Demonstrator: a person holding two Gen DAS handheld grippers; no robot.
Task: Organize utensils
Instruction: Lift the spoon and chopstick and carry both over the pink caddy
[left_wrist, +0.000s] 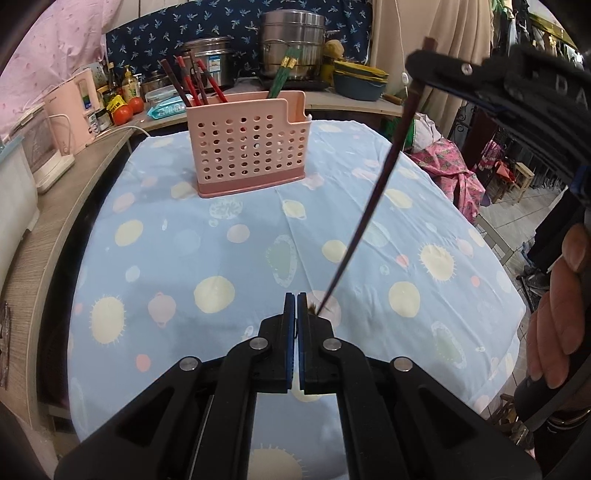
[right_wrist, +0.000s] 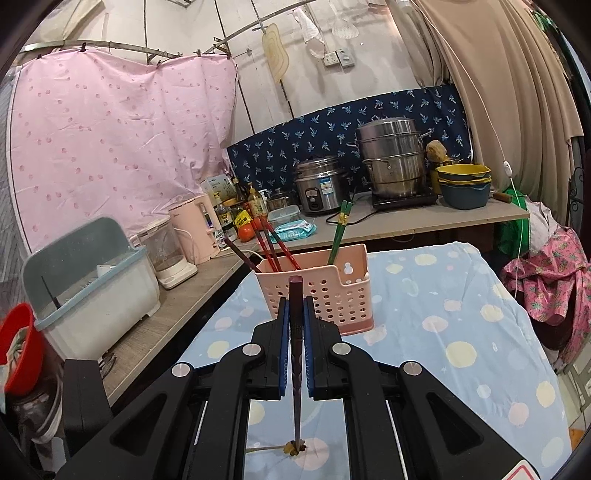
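Chopstick, dark brown, is pinched between the right gripper's fingers, held above the desk in front of the pink holder. Red and green chopsticks stand inside that holder. The left gripper's fingers are pressed together on nothing, nearer than the holder.

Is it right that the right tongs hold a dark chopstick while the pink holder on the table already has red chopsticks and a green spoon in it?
Not quite. The green items in the holder are chopsticks, not a spoon; the right wrist view shows this. The rest stands: the right tongs hold a dark chopstick, and red chopsticks stand in the holder.
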